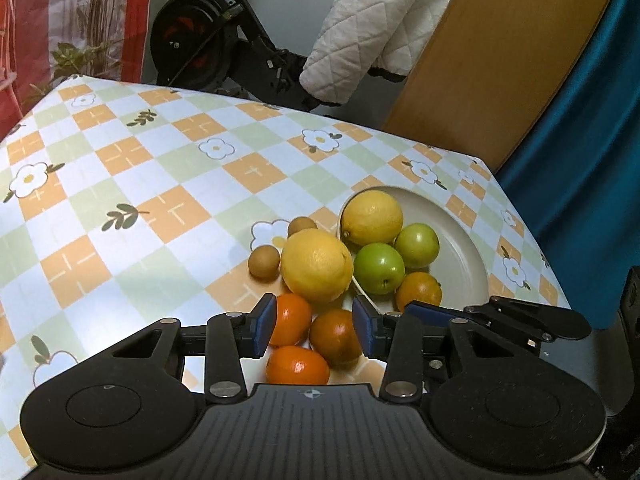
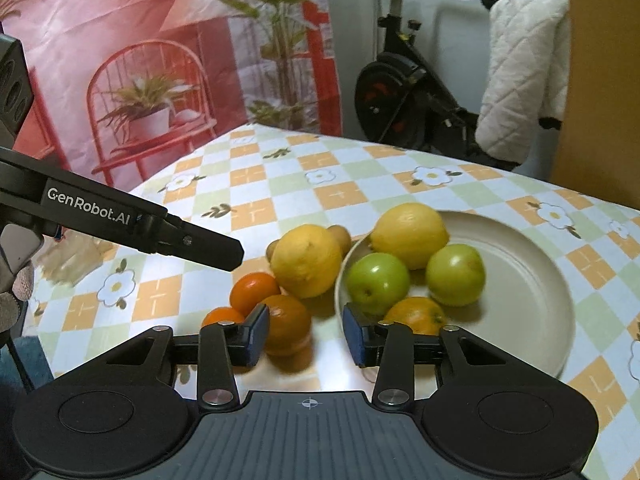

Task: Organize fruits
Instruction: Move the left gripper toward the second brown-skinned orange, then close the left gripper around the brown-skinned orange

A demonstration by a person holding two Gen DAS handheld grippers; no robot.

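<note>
A table under a checked cloth of orange, green and white squares with daisies stands before a black exercise bike and a red printed backdrop. Left to two small brown round fruits lie on the cloth, then a large yellow lemon with three orange mandarins in front of it. Right of these, a round beige plate holds a second lemon, two green apples and one mandarin. The left gripper hangs over the loose mandarins, jaws apart, pads pressing nothing. The right gripper is likewise parted above a dark orange mandarin, not clamped
</note>
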